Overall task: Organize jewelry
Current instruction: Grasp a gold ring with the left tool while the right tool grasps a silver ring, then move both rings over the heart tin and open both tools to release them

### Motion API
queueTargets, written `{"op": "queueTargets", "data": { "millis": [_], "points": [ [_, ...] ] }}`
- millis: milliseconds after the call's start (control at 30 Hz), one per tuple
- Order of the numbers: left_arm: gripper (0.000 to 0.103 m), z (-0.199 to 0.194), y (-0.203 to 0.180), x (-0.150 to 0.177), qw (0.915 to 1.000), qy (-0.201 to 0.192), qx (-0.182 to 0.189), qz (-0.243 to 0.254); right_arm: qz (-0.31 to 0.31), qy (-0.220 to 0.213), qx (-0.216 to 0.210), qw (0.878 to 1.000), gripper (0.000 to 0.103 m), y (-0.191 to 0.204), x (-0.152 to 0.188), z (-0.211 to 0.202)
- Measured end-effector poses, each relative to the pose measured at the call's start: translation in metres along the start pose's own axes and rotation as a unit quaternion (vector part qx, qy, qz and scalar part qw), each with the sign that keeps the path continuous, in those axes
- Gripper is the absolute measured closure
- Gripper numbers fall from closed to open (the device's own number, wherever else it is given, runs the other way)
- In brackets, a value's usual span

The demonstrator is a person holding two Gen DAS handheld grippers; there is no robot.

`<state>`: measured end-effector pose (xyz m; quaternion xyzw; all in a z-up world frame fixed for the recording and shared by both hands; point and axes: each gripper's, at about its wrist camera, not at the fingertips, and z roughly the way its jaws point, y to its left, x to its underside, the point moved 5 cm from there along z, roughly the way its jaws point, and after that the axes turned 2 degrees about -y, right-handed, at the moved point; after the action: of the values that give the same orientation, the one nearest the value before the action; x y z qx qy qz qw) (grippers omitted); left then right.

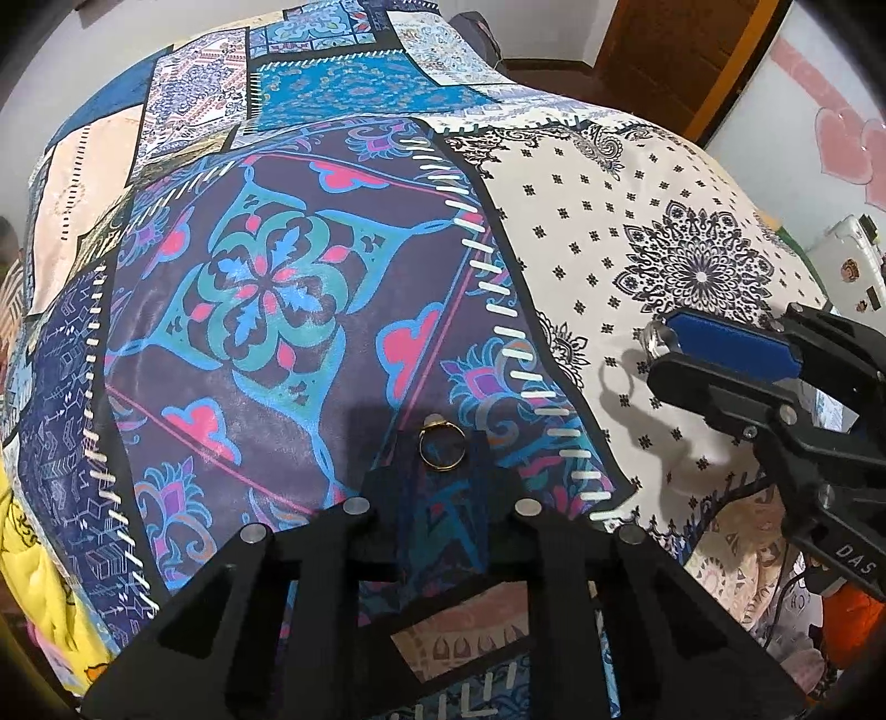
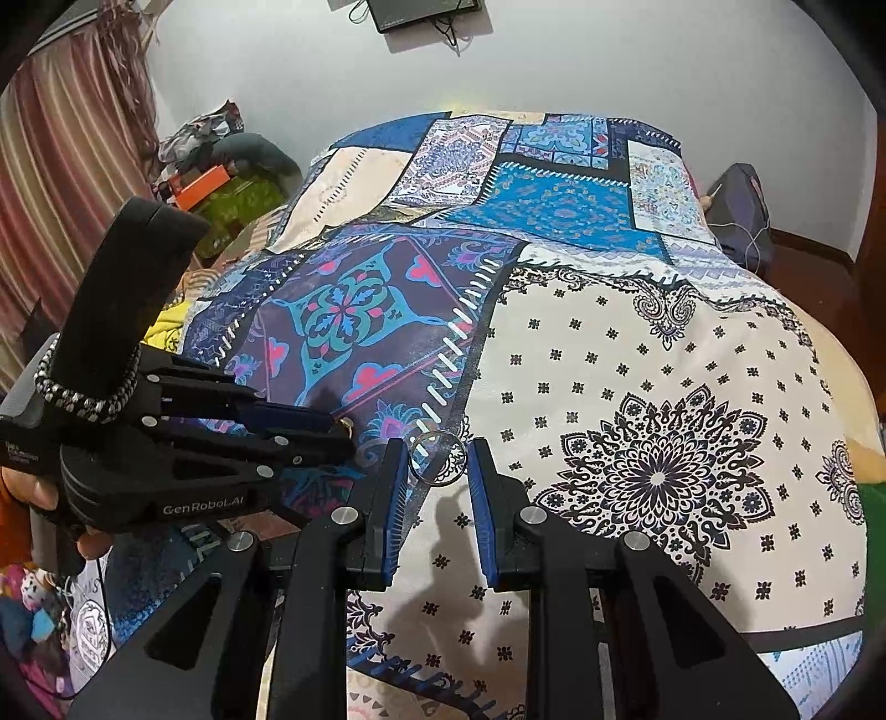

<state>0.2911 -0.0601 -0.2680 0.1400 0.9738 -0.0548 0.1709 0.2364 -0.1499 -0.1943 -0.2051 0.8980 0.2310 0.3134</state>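
My left gripper (image 1: 440, 451) is shut on a gold ring (image 1: 439, 450), held between its fingertips above the purple patch of the patchwork bedspread (image 1: 266, 299). My right gripper (image 2: 437, 459) is shut on a silver ring (image 2: 436, 458), gripped by its sides between the blue pads (image 2: 394, 493) over the white patterned patch. In the left wrist view the right gripper (image 1: 662, 346) shows at the right with the silver ring (image 1: 653, 338) at its tip. In the right wrist view the left gripper (image 2: 340, 429) shows at the left, with a glint of the gold ring (image 2: 346, 425) at its tip.
The bedspread (image 2: 637, 387) covers a bed that fills both views. A wooden door (image 1: 675, 50) stands at the back right. Clutter and striped curtains (image 2: 66, 138) lie at the left of the bed. A dark bag (image 2: 742, 210) sits by the far wall.
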Motion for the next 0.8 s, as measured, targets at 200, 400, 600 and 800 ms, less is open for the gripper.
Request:
{"op": "queueTargets", "data": {
  "millis": [200,400,600,800],
  "points": [
    [0.086,-0.026,0.003,0.008,0.9994,-0.025,0.013,-0.017,-0.01,-0.008,0.003,1.0,0.083,0.007,-0.007,-0.009],
    [0.086,-0.066,0.014,0.013,0.9976,-0.066,-0.002,-0.021,-0.022,-0.024,-0.001,0.999,0.083,0.028,-0.019,-0.02],
    [0.086,-0.108,0.032,0.025,0.9936,-0.106,-0.027,-0.031,-0.033,-0.041,-0.013,0.999,0.083,0.056,-0.031,-0.029],
    [0.086,-0.146,0.048,0.043,0.9883,-0.139,-0.041,-0.047,-0.05,-0.058,-0.029,0.997,0.083,0.091,-0.04,-0.037]
  ]
}}
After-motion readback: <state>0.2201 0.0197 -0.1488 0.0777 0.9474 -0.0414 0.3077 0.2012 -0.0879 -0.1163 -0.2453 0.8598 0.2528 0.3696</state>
